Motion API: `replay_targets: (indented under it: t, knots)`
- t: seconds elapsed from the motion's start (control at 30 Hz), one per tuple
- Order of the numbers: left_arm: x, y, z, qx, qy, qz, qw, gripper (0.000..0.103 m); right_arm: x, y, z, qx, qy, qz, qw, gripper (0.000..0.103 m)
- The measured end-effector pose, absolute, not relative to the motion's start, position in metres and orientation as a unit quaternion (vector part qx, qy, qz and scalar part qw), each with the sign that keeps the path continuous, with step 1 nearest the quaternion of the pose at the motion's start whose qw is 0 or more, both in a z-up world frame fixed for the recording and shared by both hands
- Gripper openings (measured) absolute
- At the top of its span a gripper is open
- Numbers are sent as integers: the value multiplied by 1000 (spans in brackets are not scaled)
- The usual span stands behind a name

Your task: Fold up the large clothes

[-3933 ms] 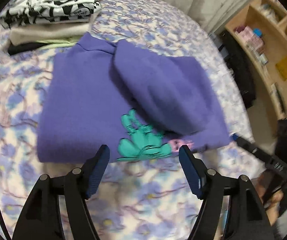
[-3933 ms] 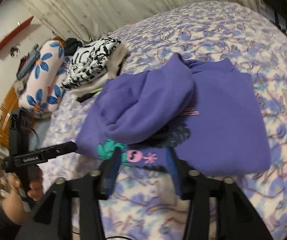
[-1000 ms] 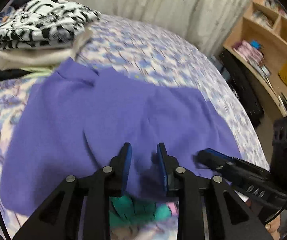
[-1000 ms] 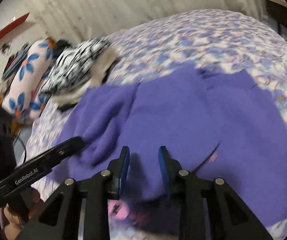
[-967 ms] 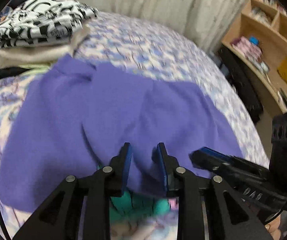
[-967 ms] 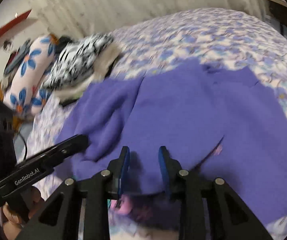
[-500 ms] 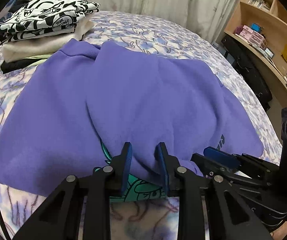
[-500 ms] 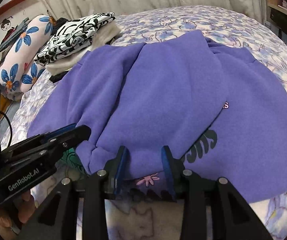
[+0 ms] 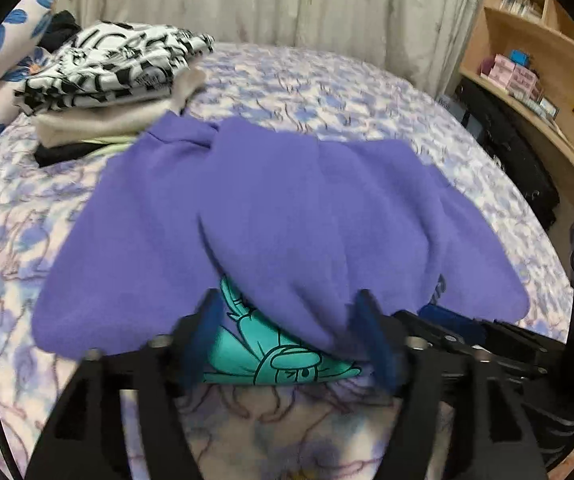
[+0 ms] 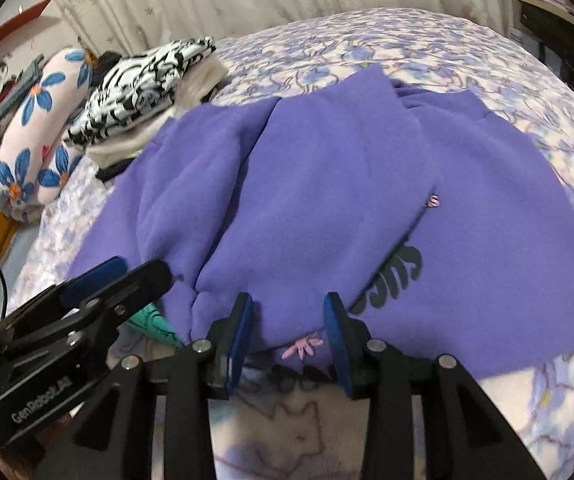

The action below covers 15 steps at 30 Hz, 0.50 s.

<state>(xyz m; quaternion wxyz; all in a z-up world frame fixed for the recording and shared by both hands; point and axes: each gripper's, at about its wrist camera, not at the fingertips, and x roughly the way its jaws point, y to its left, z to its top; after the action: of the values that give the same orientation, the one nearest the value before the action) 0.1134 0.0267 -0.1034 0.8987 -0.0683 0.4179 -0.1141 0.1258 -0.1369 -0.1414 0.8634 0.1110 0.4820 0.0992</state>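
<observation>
Your left gripper is opening off the hem; the right gripper looks open too, though its pads may graze cloth. The sweatshirt lies folded on the bed: soft, thick, floppy. Pinch hem corners, through both layers.

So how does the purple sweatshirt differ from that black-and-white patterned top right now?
The purple sweatshirt is plain-coloured with a teal print showing at its near edge; the black-and-white top is patterned all over. The sweatshirt lies loosely spread, sleeves laid over its front, directly on the bedspread; the top is folded compactly and sits on a pile of other folded clothes. Both are on the bed.
</observation>
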Motion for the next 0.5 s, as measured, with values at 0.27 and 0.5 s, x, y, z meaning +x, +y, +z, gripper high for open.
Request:
replay_targets:
  t: [0.27, 0.5]
  knots:
    - [74, 42, -66, -63, 403, -104, 907, 71, 83, -127, -90, 83, 443, 114, 885, 37]
    - [34, 51, -31, -60, 387, -97, 915, 78, 45, -125, -33, 62, 394, 119, 909, 37]
